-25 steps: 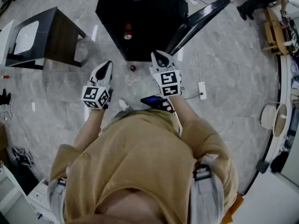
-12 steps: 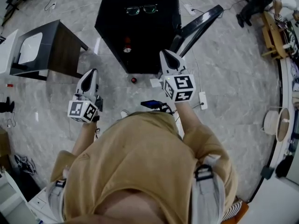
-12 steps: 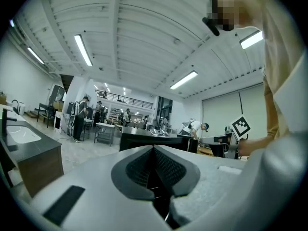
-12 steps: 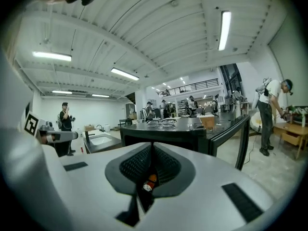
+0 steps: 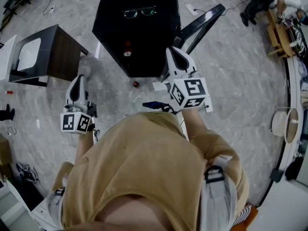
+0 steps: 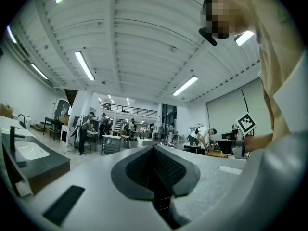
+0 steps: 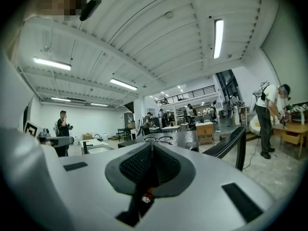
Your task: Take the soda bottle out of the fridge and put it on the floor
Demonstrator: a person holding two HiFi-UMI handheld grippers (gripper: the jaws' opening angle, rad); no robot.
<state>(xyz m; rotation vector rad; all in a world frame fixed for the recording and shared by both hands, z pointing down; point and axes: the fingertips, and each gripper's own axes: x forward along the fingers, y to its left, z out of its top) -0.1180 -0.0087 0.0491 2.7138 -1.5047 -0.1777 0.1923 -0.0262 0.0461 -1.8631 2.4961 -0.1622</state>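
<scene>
Soda bottle looks set down

Fingers of my left gripper and right gripper are pressed together, empty. Beyond them the red-capped bottle stands on the floor just before the open fridge, so I judge placing done; next, simply keep clear. Only the head view shows it apart from the fridge; the left gripper view shows neither.

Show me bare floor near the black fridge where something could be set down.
Widest bare floor lies right of the open door of the fridge. A narrower strip runs between fridge and dark side table. Directly before the fridge it is crowded: a small red thing and a flat white thing.
</scene>
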